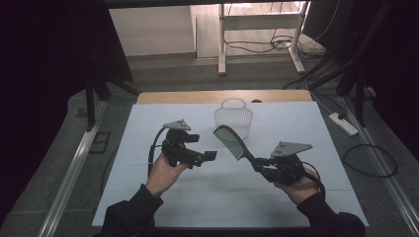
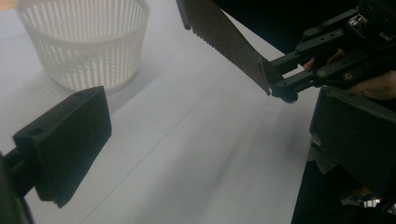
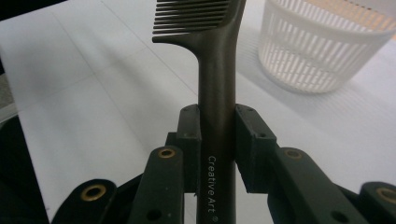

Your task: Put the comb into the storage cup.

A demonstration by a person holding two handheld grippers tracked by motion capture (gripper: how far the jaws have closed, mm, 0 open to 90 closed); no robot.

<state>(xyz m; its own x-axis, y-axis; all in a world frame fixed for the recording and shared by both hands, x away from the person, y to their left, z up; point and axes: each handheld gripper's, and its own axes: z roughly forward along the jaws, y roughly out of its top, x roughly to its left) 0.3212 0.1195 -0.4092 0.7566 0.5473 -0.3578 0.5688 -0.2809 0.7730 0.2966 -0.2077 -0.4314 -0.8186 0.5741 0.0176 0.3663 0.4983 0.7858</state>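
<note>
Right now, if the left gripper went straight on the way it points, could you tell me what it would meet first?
Probably the comb held by the right gripper; the left gripper points that way, though depth is unclear.

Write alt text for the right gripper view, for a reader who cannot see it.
The right gripper clamps the handle of a dark comb between its two black jaws; the handle reads "Creative Art" and the teeth point left at the top. A white slatted basket stands on the pale table at upper right, apart from the comb.
</note>
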